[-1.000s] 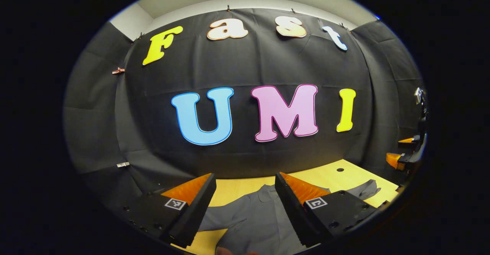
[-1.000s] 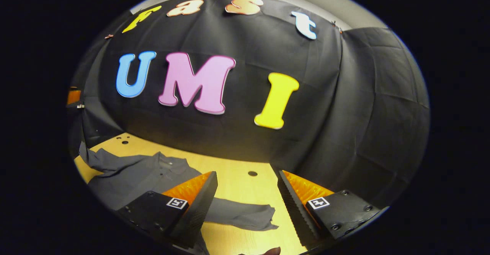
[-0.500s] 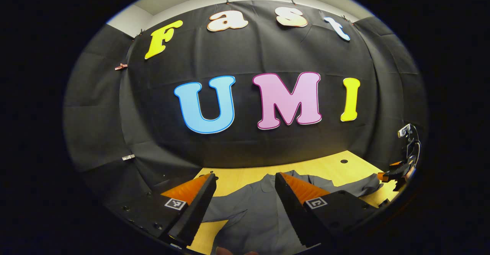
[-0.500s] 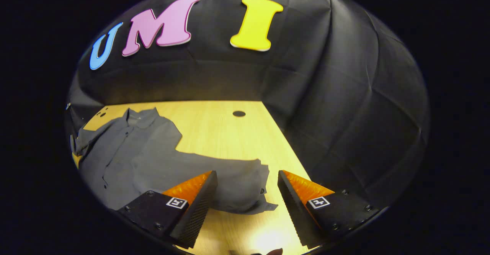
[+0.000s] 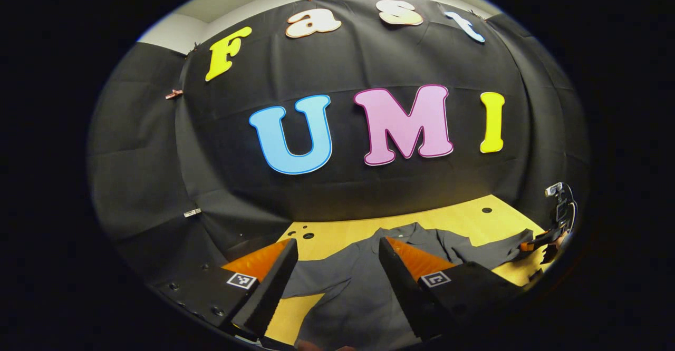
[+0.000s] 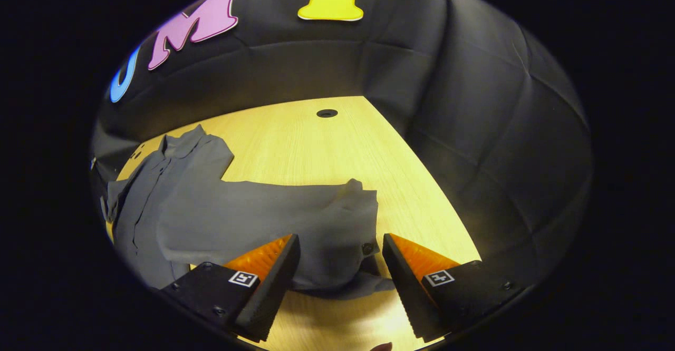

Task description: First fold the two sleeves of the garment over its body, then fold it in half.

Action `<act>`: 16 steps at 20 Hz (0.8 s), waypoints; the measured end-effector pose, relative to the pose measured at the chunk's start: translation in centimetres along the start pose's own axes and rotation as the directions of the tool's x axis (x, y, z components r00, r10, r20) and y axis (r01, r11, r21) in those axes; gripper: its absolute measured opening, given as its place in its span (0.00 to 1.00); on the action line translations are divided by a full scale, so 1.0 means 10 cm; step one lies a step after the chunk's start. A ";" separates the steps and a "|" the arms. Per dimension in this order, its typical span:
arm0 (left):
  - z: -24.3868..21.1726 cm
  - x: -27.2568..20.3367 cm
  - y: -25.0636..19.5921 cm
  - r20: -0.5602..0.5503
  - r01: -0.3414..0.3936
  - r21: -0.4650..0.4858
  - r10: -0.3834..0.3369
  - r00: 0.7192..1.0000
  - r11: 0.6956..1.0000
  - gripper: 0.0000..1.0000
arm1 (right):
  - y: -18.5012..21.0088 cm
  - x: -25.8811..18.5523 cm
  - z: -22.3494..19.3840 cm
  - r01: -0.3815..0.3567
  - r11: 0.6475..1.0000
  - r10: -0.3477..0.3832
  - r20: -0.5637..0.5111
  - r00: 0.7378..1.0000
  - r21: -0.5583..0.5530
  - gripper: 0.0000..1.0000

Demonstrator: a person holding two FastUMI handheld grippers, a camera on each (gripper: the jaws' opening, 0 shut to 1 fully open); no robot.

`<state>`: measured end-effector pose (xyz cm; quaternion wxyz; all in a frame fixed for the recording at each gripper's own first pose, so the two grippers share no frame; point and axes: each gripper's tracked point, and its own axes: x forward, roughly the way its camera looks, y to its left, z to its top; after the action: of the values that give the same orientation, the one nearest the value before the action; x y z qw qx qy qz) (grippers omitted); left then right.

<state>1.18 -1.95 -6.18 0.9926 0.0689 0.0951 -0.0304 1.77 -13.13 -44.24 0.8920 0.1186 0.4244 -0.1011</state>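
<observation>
We hold the left gripper [image 5: 337, 277] level and the right gripper [image 6: 340, 277] tipped downward, both with fingers spread.

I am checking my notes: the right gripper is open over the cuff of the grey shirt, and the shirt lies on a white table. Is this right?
Not quite: the table is light yellow wood, not white, as the right gripper view shows. The right gripper is open over the shirt cuff.

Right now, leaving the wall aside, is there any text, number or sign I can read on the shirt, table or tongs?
No words or numbers can be read.
Left tongs: square black-and-white markers, a code pattern, no text.
Right tongs: the same kind of markers, no text.
Shirt: no print or tag visible.
Table: no writing.
</observation>
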 end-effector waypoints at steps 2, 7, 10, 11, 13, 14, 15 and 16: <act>0.01 -0.04 0.00 -0.003 -0.010 0.008 0.010 1.000 1.000 0.97 | 0.03 0.07 -0.08 -0.011 1.000 0.011 -0.025 1.000 -0.016 0.98; 0.01 -0.10 0.04 -0.002 -0.056 -0.011 0.056 0.998 0.998 0.97 | 0.06 0.09 -0.15 -0.021 1.000 0.020 -0.036 0.999 -0.019 0.96; -0.05 -0.14 0.07 -0.010 -0.078 -0.026 0.077 0.997 0.997 0.97 | 0.14 0.11 -0.15 -0.038 0.999 0.037 -0.039 0.999 -0.026 0.62; -0.08 -0.15 0.08 -0.018 -0.083 -0.032 0.083 0.996 0.996 0.97 | 0.14 0.14 -0.12 -0.034 0.999 0.033 -0.039 0.999 -0.020 0.46; -0.10 -0.19 0.13 -0.028 -0.098 -0.040 0.097 0.995 0.994 0.97 | 0.14 0.13 -0.12 -0.025 1.000 0.025 -0.060 0.998 0.009 0.15; -0.10 -0.18 0.15 -0.027 -0.104 -0.043 0.103 0.994 0.994 0.97 | 0.14 0.14 -0.12 -0.022 1.000 0.023 -0.059 0.998 0.018 0.08; -0.09 -0.19 0.16 -0.026 -0.106 -0.042 0.105 0.994 0.993 0.97 | 0.12 0.08 -0.09 -0.020 1.000 0.021 -0.051 0.998 0.021 0.08; -0.10 -0.21 0.18 -0.022 -0.111 -0.039 0.110 0.994 0.993 0.97 | 0.11 0.03 -0.02 -0.019 1.000 0.019 -0.025 1.000 0.018 0.08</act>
<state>-0.90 0.03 -6.52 0.9929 0.0544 0.1018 0.0271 2.14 -12.09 -44.43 0.8864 0.1318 0.4335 -0.0948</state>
